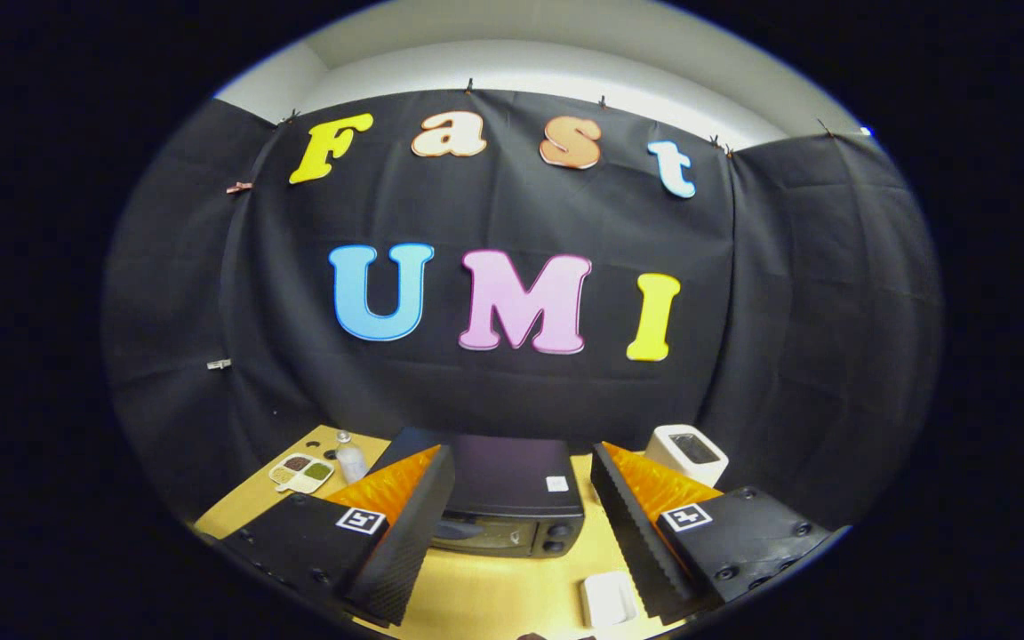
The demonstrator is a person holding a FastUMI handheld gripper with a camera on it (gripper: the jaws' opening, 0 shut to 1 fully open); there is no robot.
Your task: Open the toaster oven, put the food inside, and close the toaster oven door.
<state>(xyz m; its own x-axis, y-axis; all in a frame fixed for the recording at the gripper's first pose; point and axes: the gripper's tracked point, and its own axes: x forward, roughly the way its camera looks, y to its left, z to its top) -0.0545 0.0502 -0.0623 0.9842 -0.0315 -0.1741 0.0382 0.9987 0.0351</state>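
A dark toaster oven (pixel 512 498) stands on the wooden table (pixel 476 596), beyond and between my fingers, its door shut and its knobs at the right of the front. My gripper (pixel 521 524) hovers above the table in front of it, open, with nothing between the fingers. A small white block-like item (pixel 608 600) lies on the table near the right finger, just ahead of the oven's front; I cannot tell whether it is the food.
At the table's back left sit a white divided dish (pixel 302 474) with small portions and a clear bottle (pixel 350 459). A white box-shaped appliance (pixel 686 453) stands at the back right. Black cloth walls close the booth behind the table.
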